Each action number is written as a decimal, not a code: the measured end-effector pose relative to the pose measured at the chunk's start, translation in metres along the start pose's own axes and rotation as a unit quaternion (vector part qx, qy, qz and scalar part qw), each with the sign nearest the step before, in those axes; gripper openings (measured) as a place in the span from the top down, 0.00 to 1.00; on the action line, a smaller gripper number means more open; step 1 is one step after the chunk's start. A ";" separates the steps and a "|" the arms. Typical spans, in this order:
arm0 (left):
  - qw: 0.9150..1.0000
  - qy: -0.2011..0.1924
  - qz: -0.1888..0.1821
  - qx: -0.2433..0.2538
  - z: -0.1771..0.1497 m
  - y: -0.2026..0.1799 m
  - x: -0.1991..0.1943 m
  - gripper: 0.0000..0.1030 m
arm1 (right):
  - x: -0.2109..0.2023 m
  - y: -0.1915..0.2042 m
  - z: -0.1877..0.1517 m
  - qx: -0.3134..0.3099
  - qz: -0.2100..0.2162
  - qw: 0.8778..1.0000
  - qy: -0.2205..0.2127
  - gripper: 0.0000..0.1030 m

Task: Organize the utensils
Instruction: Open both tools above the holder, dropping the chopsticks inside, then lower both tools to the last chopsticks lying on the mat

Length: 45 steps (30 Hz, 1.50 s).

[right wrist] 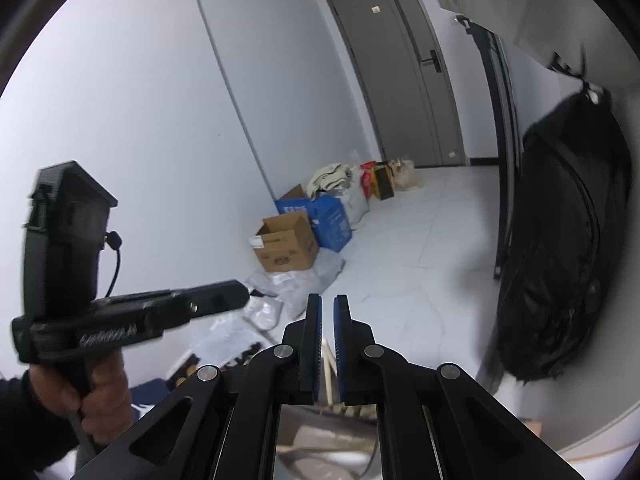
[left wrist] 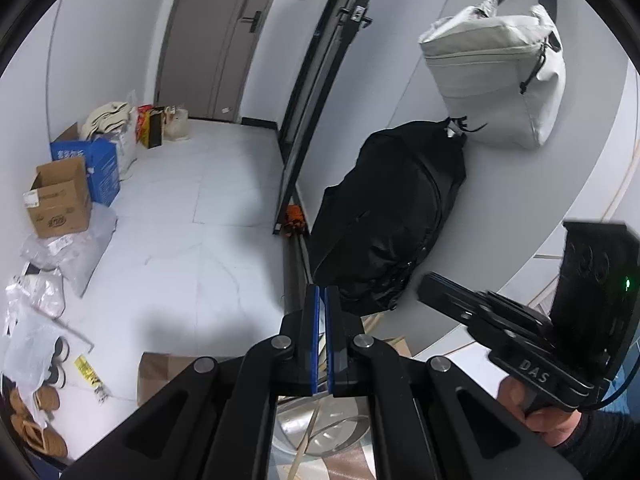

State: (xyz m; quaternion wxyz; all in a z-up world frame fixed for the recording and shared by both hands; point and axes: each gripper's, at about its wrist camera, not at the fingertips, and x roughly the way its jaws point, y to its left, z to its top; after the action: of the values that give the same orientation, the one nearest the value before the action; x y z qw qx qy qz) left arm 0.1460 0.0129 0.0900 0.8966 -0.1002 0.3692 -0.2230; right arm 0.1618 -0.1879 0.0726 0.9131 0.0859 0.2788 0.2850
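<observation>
Left wrist view: left gripper (left wrist: 322,296) pressed together, blue pads near touching, nothing between them, aimed over pale floor toward a black backpack (left wrist: 394,216) leaning at the wall. Grey bag (left wrist: 500,76) hangs above it. Below the jaws, a metal bowl (left wrist: 332,432) with what may be chopsticks (left wrist: 308,436) across it; mostly hidden. Right gripper (left wrist: 436,286) at right, held in a hand (left wrist: 536,412).

Right wrist view: right gripper (right wrist: 328,306) a narrow slit apart, empty. Cardboard box (right wrist: 286,246) by the far wall.
</observation>
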 end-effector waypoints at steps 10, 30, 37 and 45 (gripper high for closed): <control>0.999 -0.002 0.044 -0.014 -0.023 -0.004 -0.017 0.89 | -0.040 -0.016 -0.030 0.044 -0.025 0.999 -0.003 0.62; 0.995 -0.023 0.086 -0.038 -0.108 -0.009 -0.050 0.47 | -0.086 0.024 -0.097 0.004 -0.035 0.999 0.014 0.33; 0.990 -0.016 0.119 -0.072 -0.142 0.009 -0.042 0.35 | -0.059 0.032 -0.138 -0.010 -0.032 0.996 0.085 0.32; 0.982 0.010 0.154 -0.109 -0.177 0.044 -0.034 0.34 | -0.003 0.045 -0.184 -0.066 -0.056 0.979 0.187 0.33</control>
State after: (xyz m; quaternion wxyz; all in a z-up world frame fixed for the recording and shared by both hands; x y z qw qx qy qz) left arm 0.0140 0.0654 -0.0293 0.9002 -0.1368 0.4113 -0.0421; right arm 0.0354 -0.1531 -0.0643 0.8631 -0.0450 0.4293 0.2623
